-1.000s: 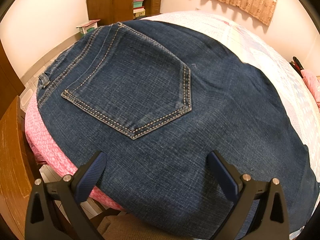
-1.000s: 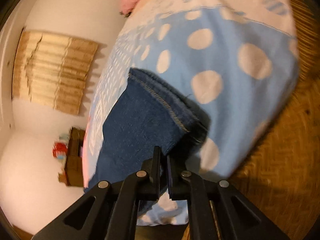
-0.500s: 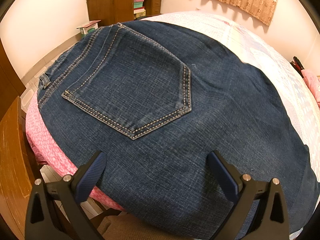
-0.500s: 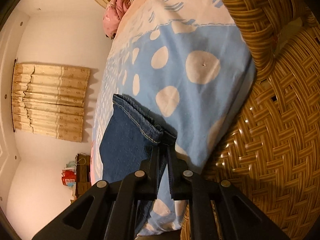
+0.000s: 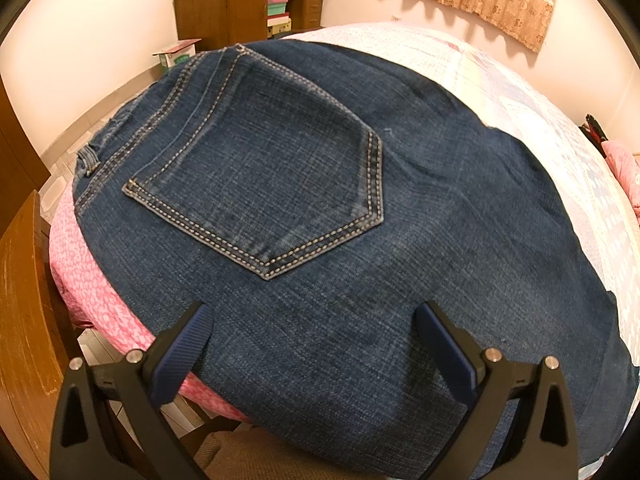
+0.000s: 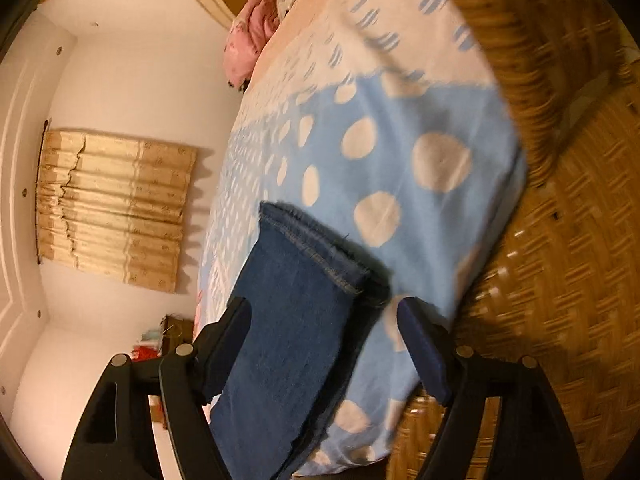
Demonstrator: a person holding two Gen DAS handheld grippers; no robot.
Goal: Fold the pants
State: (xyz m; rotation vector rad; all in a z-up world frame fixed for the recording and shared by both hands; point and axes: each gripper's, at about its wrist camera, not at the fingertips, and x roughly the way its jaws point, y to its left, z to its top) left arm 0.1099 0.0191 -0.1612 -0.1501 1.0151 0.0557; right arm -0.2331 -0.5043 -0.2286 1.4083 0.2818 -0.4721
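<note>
Dark blue jeans lie flat on the bed, seat side up, with a stitched back pocket in the middle of the left wrist view. My left gripper hovers open just above the denim near the bed's edge, holding nothing. In the right wrist view the hem end of a jeans leg rests on a blue bedspread with white dots. My right gripper straddles that leg end; its jaws are opening and the pads stand clear of the cloth.
A pink sheet shows at the bed's edge beside a wooden chair back. A wooden cabinet stands at the far wall. A woven rattan piece stands right of the bed. Curtains hang on the wall.
The right gripper, shut on the jeans hem in the earlier frames, has spread its fingers and let the hem go; its view also rolled. The left gripper and the jeans seat stayed put.
</note>
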